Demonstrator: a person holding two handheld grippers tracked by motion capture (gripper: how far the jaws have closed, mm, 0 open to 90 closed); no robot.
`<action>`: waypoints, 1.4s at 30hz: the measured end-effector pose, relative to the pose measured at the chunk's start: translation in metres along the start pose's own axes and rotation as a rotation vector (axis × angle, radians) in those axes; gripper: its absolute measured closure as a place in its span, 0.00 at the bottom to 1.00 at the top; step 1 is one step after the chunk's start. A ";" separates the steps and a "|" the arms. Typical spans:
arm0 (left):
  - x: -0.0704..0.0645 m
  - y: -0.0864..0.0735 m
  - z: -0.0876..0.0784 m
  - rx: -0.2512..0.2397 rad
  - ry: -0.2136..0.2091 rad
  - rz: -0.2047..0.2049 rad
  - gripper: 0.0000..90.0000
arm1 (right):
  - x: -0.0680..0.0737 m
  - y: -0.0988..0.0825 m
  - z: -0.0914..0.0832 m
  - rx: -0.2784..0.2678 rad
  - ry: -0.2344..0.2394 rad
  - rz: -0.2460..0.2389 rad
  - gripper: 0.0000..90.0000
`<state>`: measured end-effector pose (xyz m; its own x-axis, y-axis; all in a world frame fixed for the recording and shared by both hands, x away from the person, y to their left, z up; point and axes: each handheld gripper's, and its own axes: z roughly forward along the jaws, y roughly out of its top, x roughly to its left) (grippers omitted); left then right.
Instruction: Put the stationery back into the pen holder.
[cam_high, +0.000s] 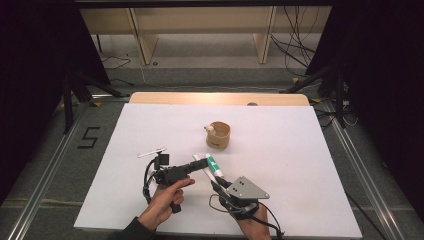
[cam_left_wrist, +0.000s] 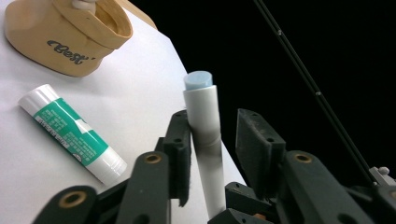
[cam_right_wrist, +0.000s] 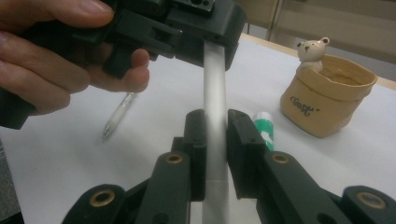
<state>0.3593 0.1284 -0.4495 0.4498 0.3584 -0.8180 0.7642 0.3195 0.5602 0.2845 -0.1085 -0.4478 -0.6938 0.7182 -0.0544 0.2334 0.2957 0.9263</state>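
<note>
White glue-stick tube is pinched by right gripper; left gripper flanks it loosely (blue tip bared). Green-labelled cap lies on desk; recapping probably remains.

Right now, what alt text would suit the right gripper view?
Two black jaws of the right gripper clamp a white tube; a hand holds the left gripper on its far end. Behind lie a pen, glue stick and tan pot.

We see a white tube (blue-tipped) raised off the table; a green-labelled glue stick lies flat beside it.
</note>
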 end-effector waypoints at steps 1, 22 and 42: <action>0.001 0.000 0.000 -0.002 0.002 -0.001 0.77 | 0.000 0.000 0.000 -0.001 0.000 0.000 0.88; 0.002 0.011 -0.004 -0.059 -0.034 0.021 0.86 | -0.014 -0.003 -0.011 -0.022 0.033 0.057 0.53; -0.009 0.066 0.009 -0.184 0.098 0.245 0.86 | -0.031 -0.016 -0.029 0.025 0.005 0.104 0.37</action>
<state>0.4101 0.1383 -0.4063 0.5567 0.5243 -0.6443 0.5381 0.3632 0.7606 0.2822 -0.1541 -0.4502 -0.6683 0.7426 0.0440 0.3215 0.2350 0.9173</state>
